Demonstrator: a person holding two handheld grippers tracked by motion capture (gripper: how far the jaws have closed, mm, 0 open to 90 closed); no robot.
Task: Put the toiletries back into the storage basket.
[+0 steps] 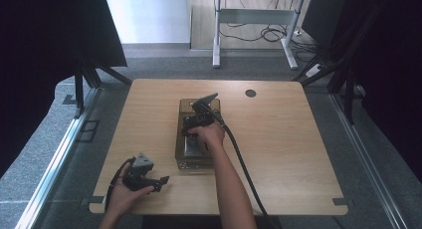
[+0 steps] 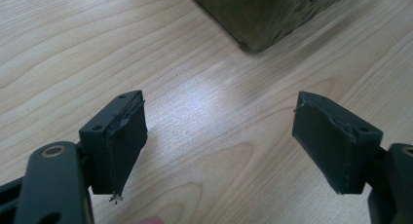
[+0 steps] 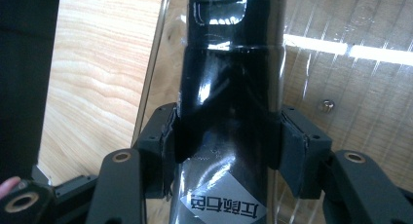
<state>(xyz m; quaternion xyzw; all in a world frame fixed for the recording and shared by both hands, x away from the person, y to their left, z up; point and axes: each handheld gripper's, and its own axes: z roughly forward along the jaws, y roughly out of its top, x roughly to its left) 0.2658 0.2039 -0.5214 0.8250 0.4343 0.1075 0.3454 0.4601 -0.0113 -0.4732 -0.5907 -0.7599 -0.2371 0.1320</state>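
Right gripper [image 3: 226,141] clamps the black bottle [image 3: 229,87] inside the clear box [image 1: 185,139] mid-desk; likely lifting next. Left gripper [image 2: 219,141] gapes empty near the front-left corner.

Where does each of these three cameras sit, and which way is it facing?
High view: above the person's side, looking down on the wooden table; both forearms show.
Left gripper view: on the left gripper, facing bare tabletop, jaws open.
Right gripper view: on the right gripper, jaws clamping a glossy black bottle.
Shared: the clear brownish plastic box appears in all three.

Grey carpet floor [image 1: 164,64], white desk frame [image 1: 254,30] beyond wooden table [image 1: 298,154].
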